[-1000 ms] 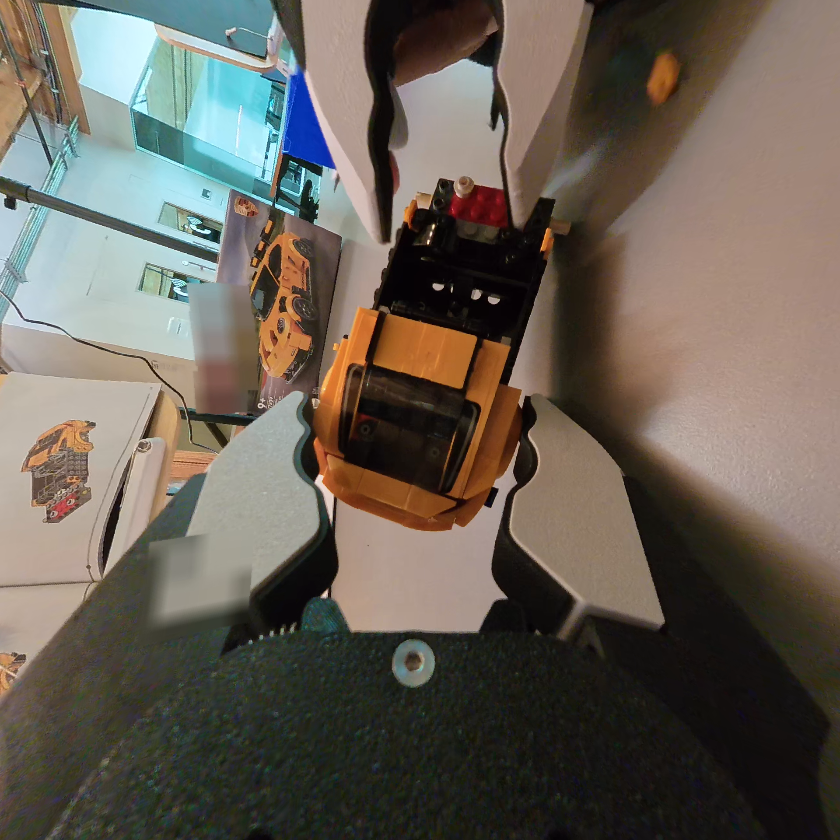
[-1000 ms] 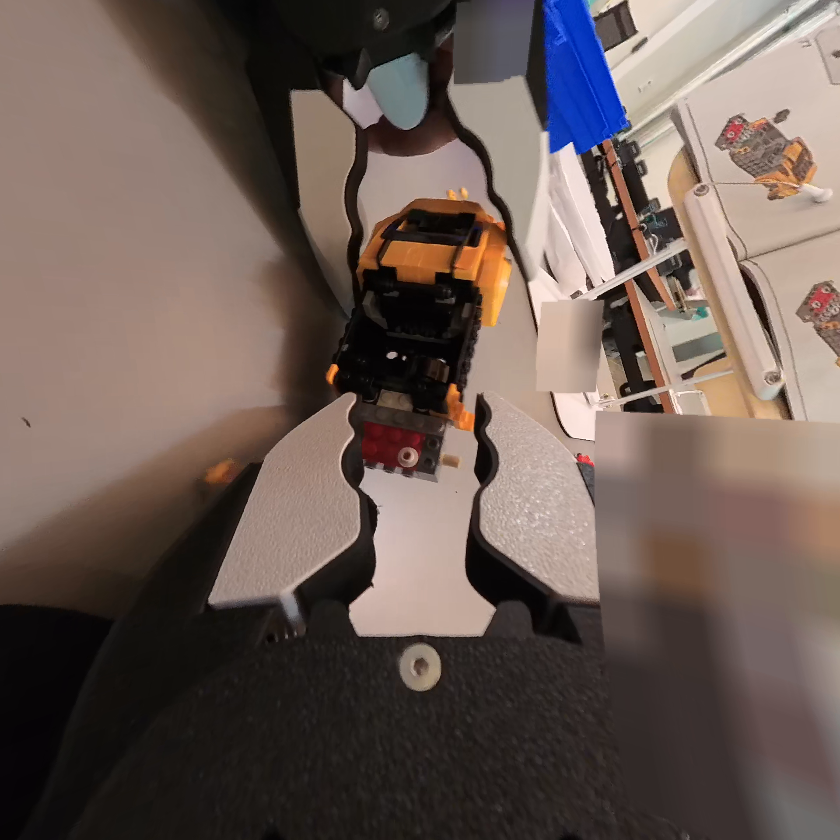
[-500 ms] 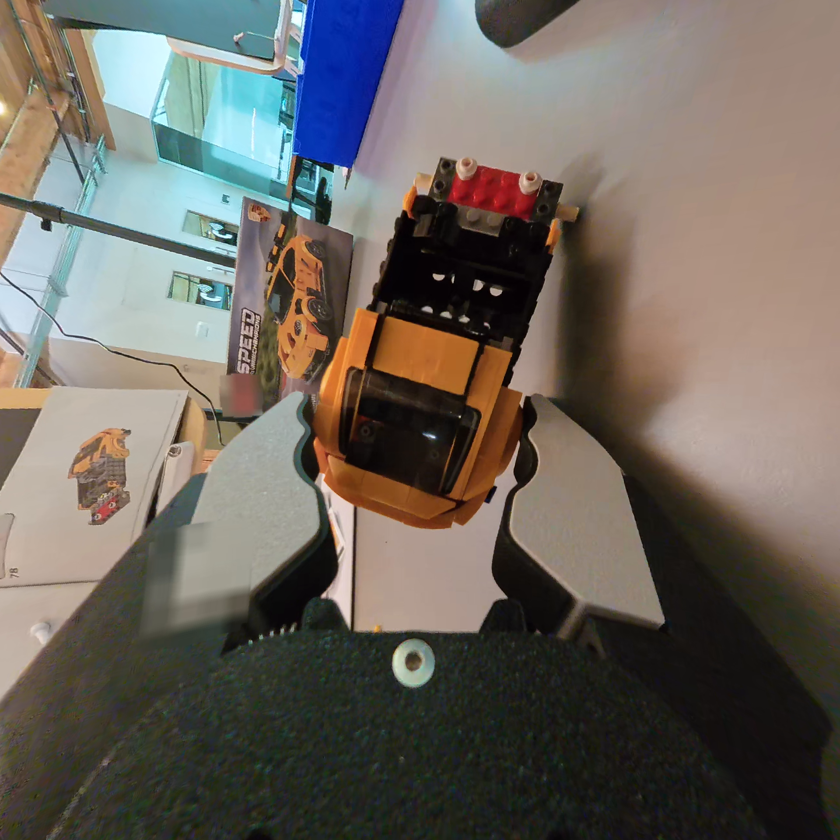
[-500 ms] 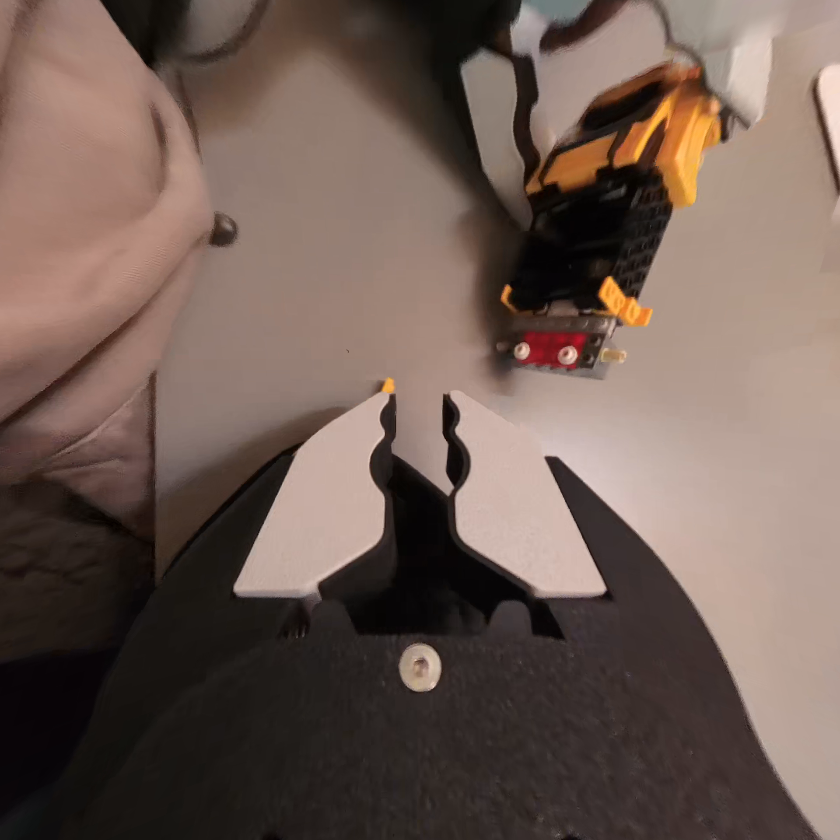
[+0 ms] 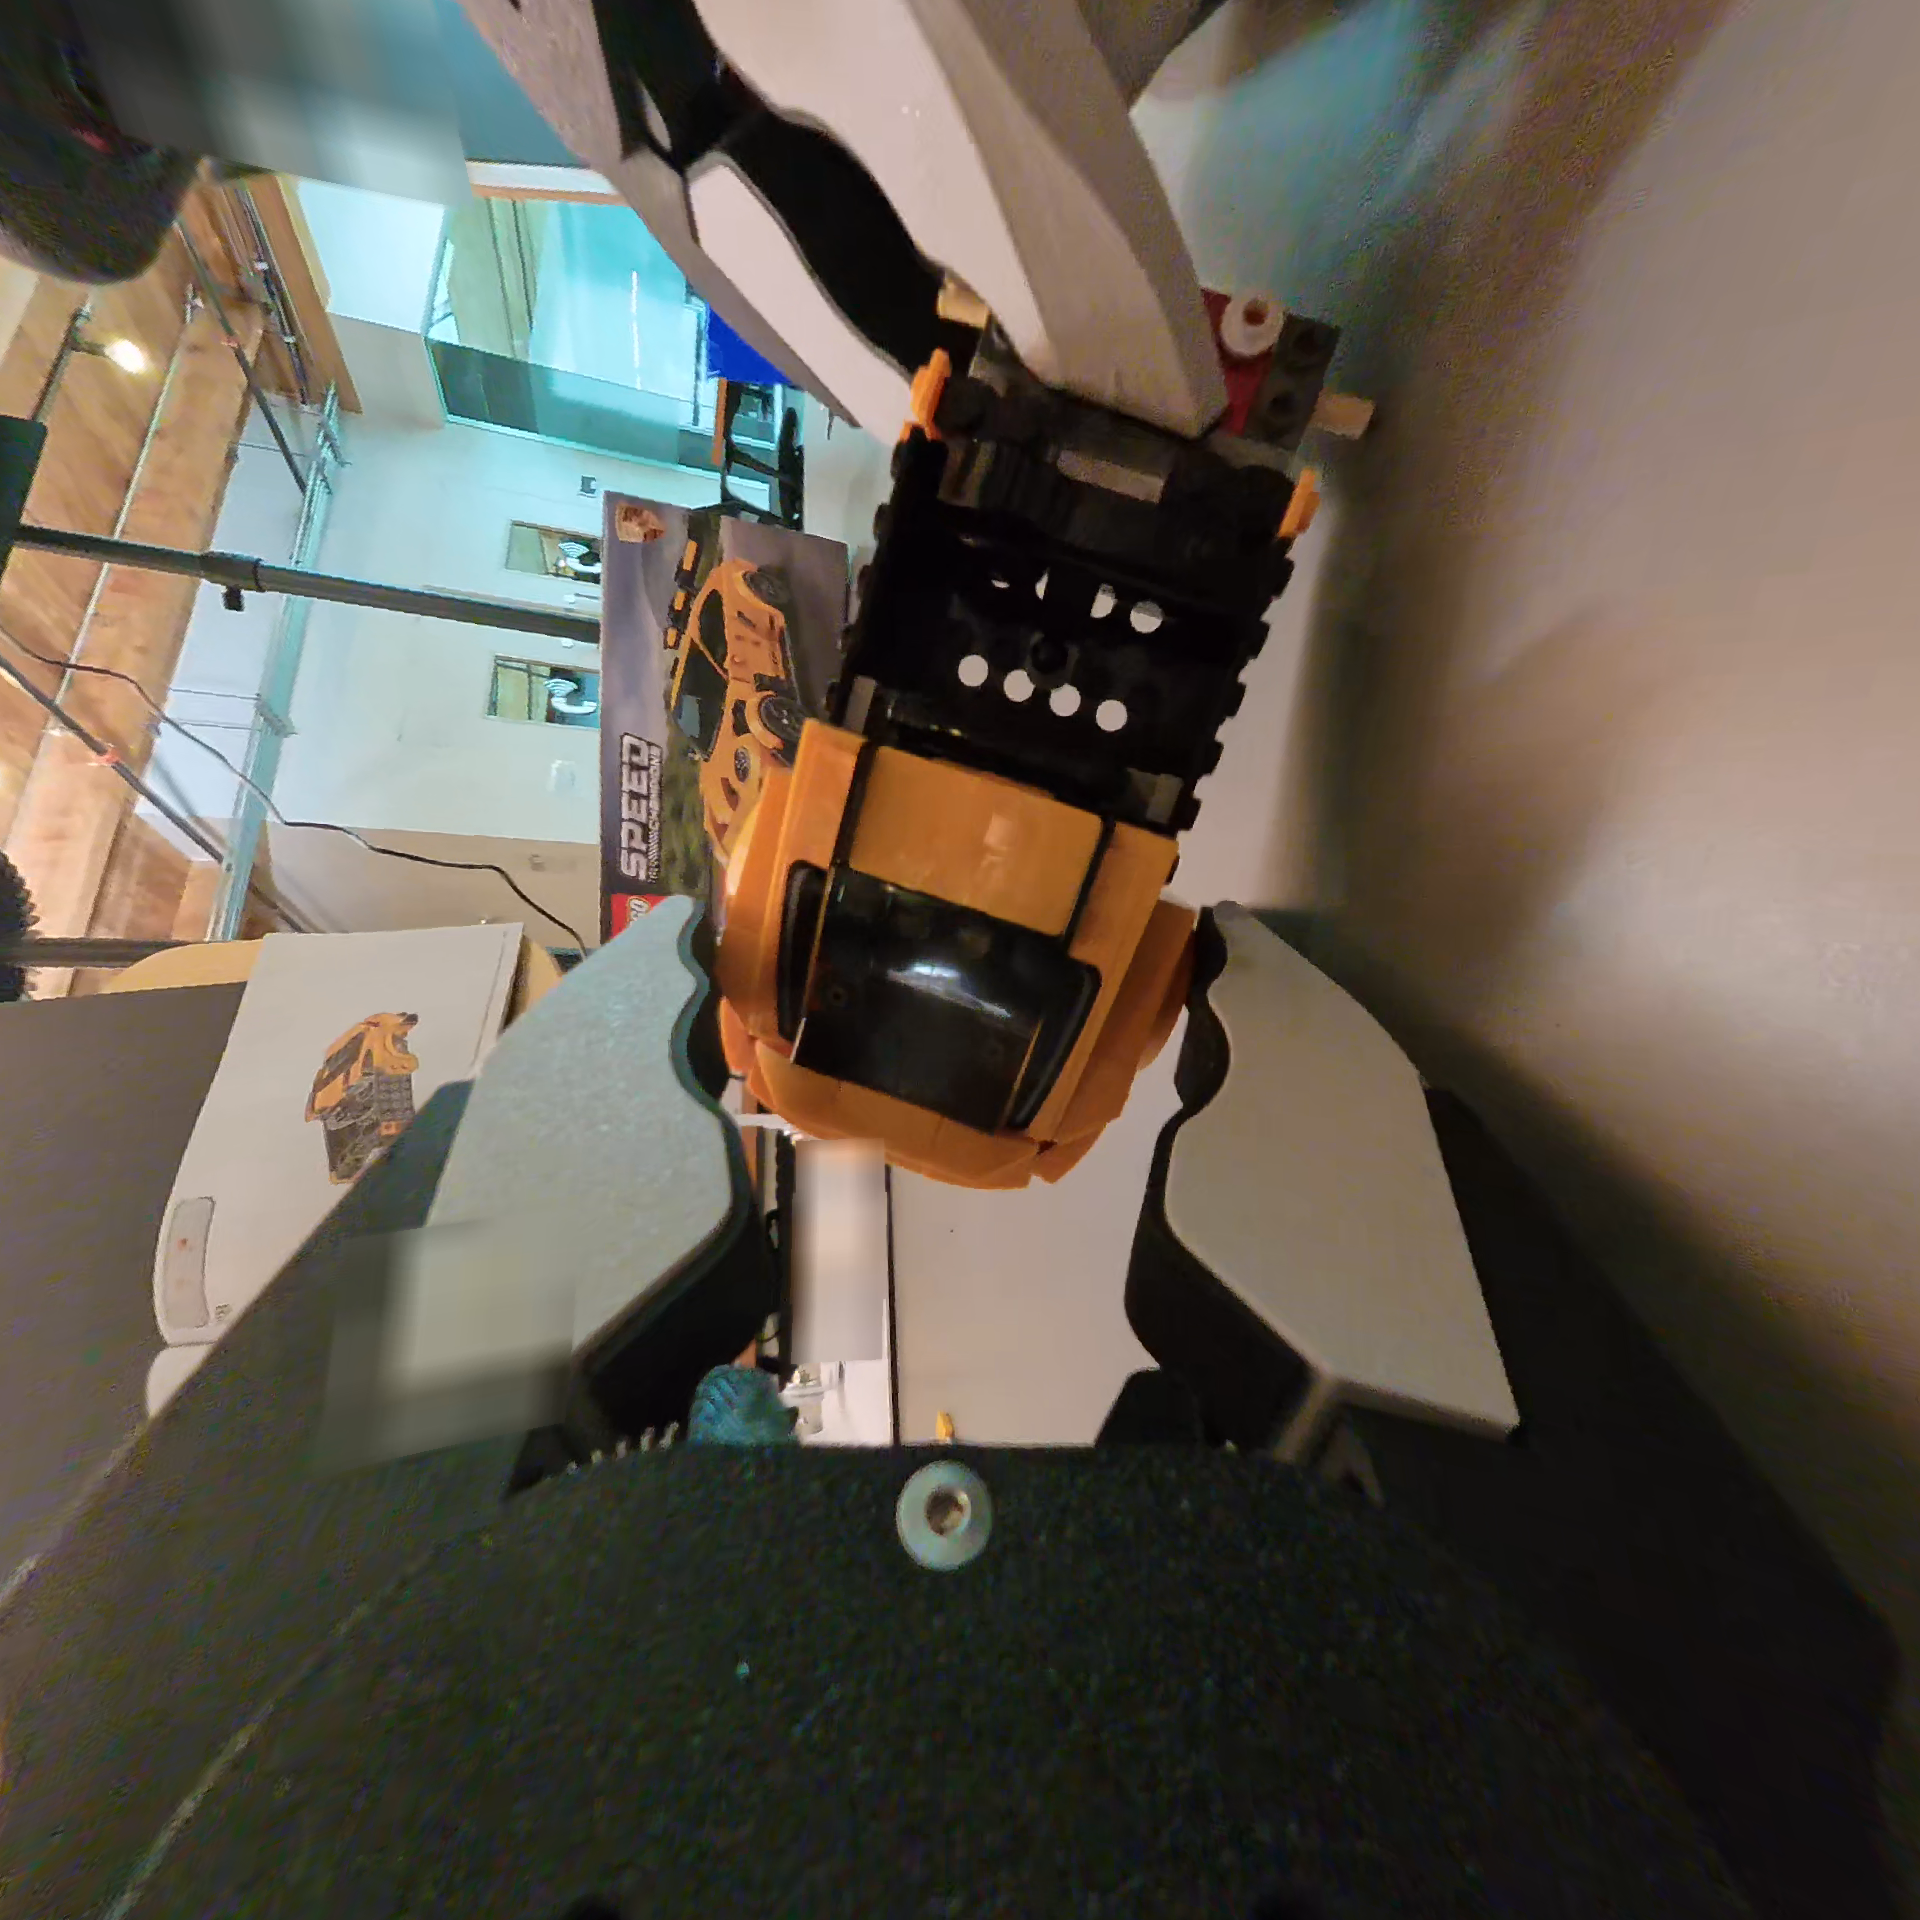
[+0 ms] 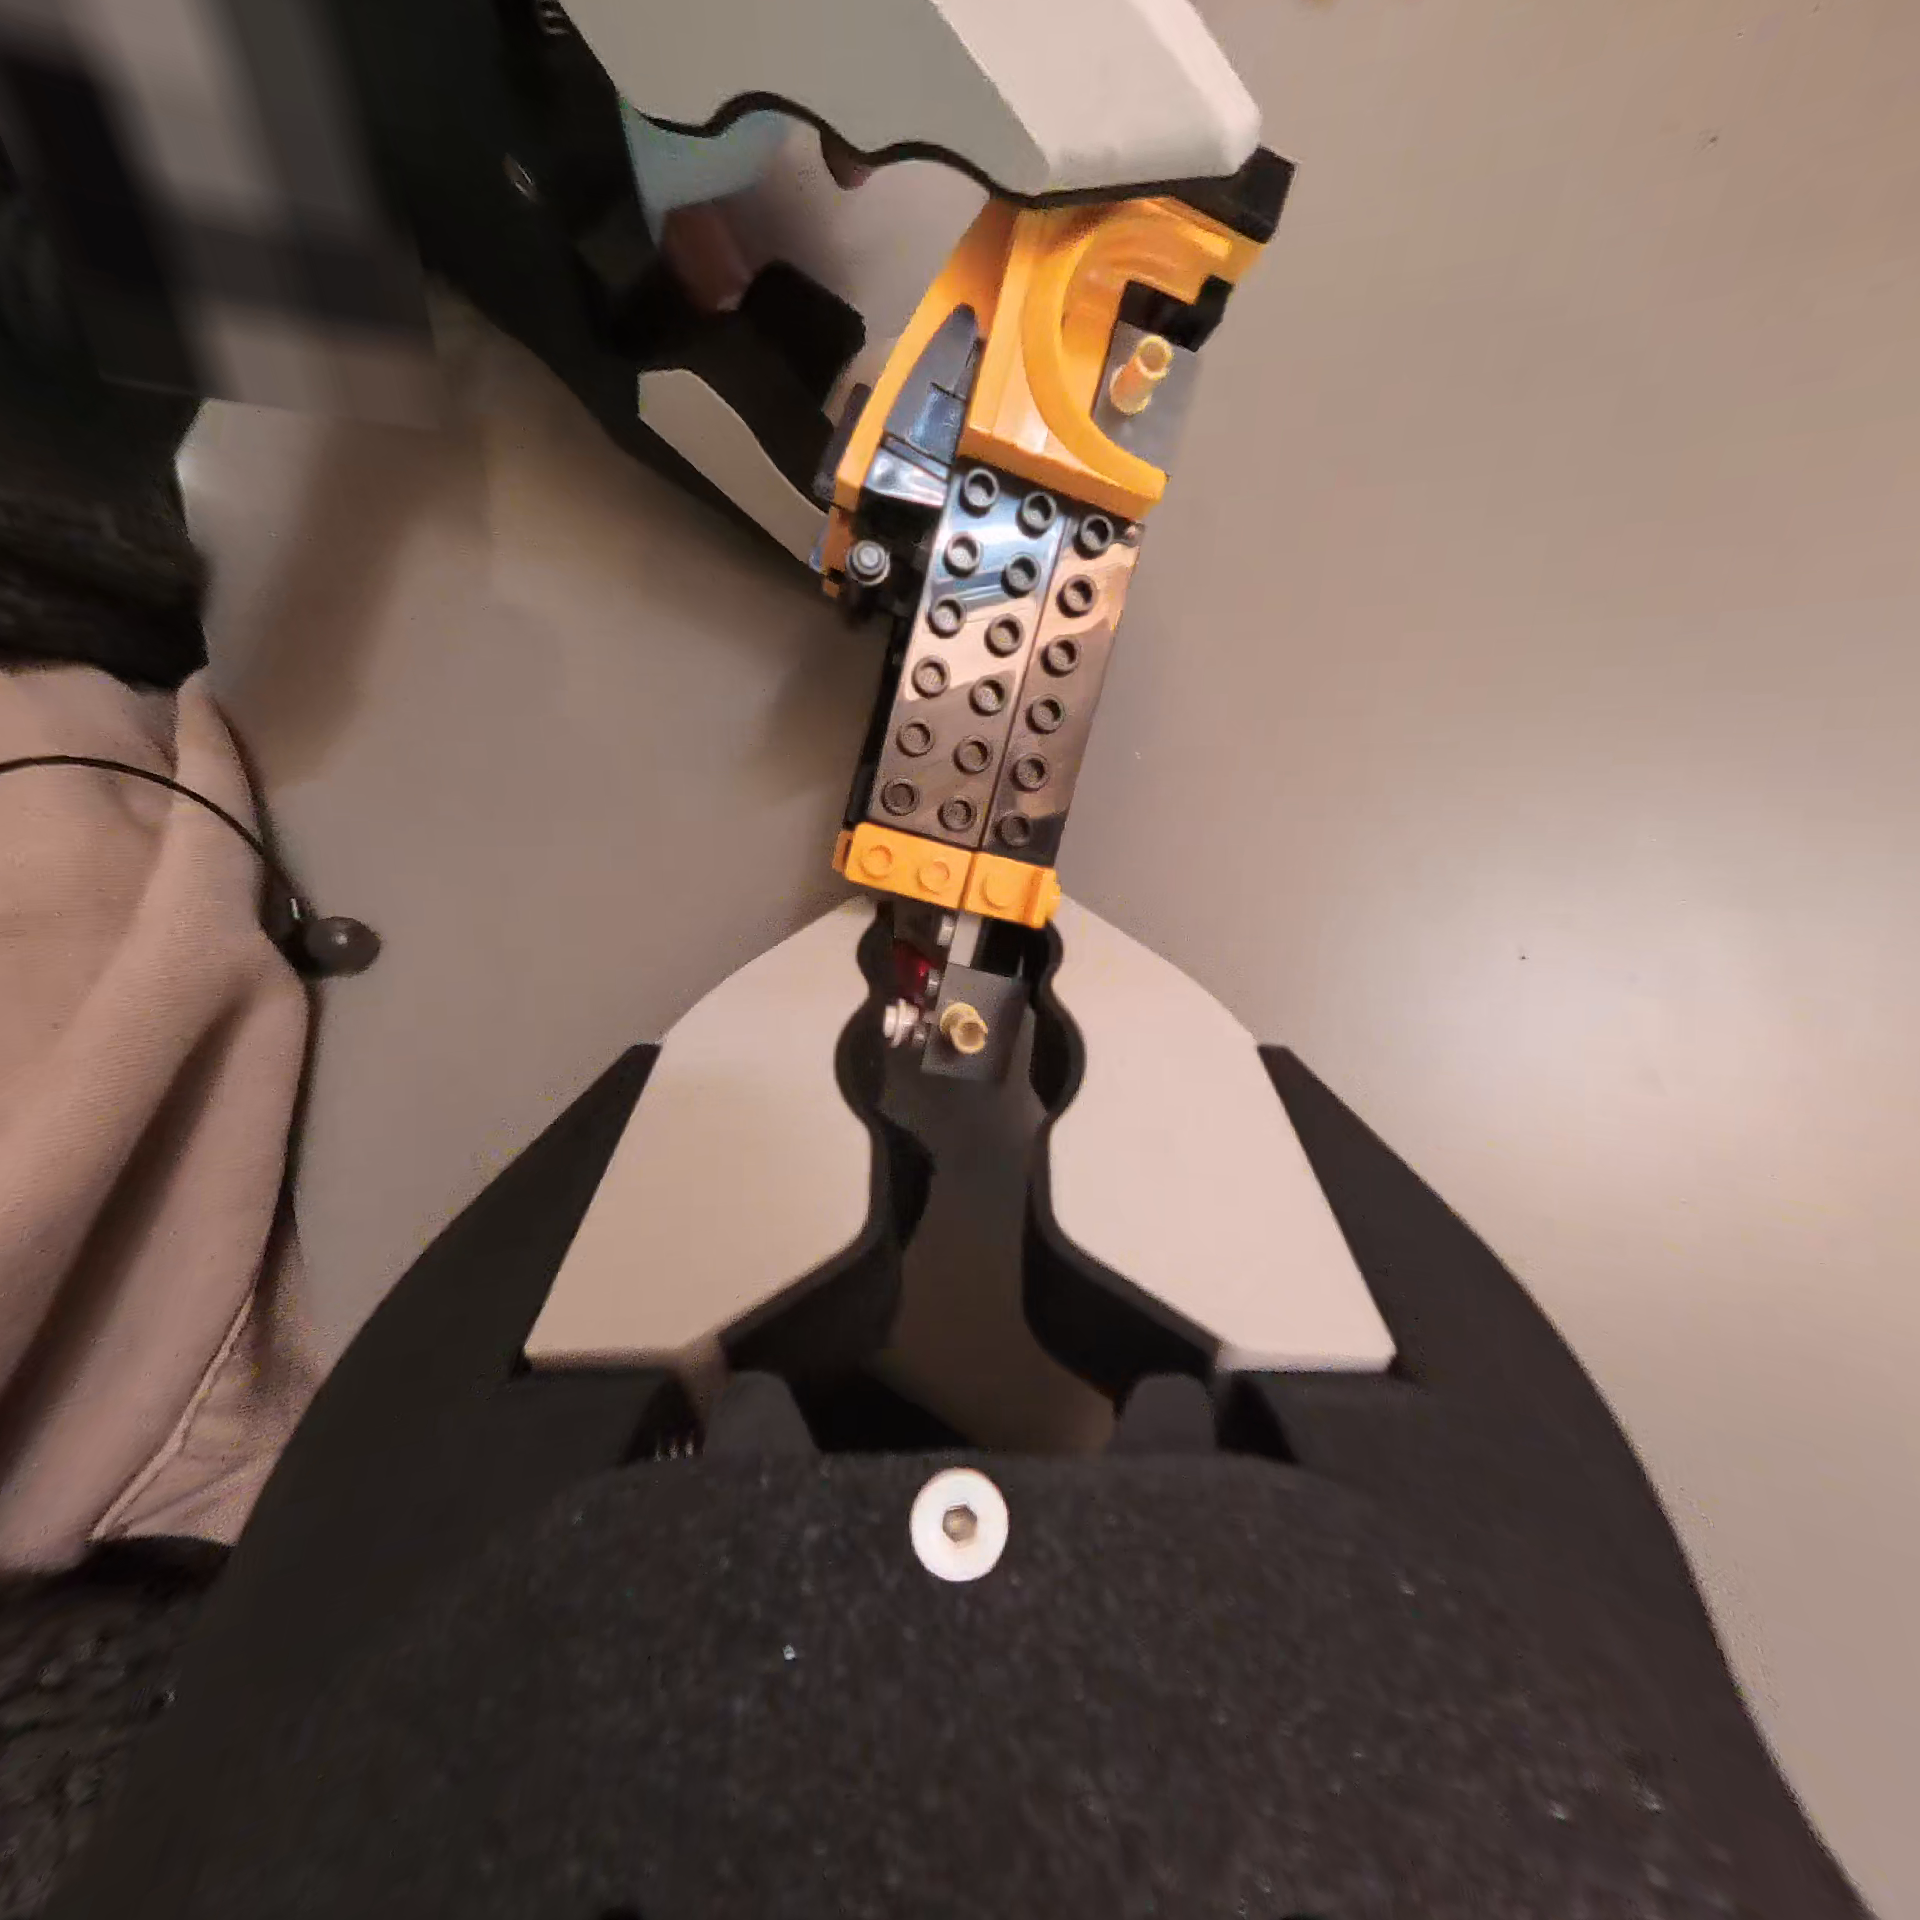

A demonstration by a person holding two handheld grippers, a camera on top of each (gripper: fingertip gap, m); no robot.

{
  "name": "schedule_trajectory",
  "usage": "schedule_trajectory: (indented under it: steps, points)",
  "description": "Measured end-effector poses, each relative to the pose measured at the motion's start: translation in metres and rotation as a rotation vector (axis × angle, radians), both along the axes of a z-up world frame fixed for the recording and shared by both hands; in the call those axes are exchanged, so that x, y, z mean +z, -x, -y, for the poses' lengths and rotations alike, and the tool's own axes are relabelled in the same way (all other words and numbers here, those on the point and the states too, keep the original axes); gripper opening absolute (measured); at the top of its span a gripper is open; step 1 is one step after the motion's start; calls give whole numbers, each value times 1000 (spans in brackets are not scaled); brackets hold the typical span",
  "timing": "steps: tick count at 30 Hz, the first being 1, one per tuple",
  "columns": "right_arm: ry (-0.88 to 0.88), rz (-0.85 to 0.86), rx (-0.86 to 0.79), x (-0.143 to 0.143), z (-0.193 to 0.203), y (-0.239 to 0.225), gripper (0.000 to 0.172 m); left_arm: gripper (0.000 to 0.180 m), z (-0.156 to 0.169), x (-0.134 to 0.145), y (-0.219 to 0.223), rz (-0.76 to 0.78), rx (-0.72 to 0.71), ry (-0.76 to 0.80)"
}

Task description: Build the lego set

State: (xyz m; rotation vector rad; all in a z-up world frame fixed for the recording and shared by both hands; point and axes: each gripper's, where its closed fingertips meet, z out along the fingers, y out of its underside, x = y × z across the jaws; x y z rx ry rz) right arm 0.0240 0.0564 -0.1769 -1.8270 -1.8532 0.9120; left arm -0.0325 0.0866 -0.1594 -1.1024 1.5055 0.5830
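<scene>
Right gripper (image 6: 956, 987) returned, clamping car (image 6: 997, 665) tail (previously withdrawn).

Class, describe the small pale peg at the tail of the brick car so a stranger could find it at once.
Start at the orange and black brick car over the grey table. Follow its studded black underside to the end inside the right tongs. On the grey block there, the pale peg juts out.

Toy car (image 5: 997, 831) spans between both hand-held grippers.

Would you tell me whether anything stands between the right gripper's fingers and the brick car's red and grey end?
Nothing visible does: the right gripper already has the brick car by its red and grey end, between its fingers.
</scene>
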Motion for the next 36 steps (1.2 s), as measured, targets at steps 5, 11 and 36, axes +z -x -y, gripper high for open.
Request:
schedule_trajectory:
  steps: [5, 11, 36]
  points:
    - [-28, 27, 77, 3, -4, -4, 18, 89, 12, -2, 5, -39, -29, 111]
    - [-144, 116, 179, 2, -10, -7, 18, 93, 34, -9, 28, 62, 13, 425]
    - [-199, 76, 362, 6, -9, -8, 25, 50, 70, -6, -24, 577, -112, 1077]
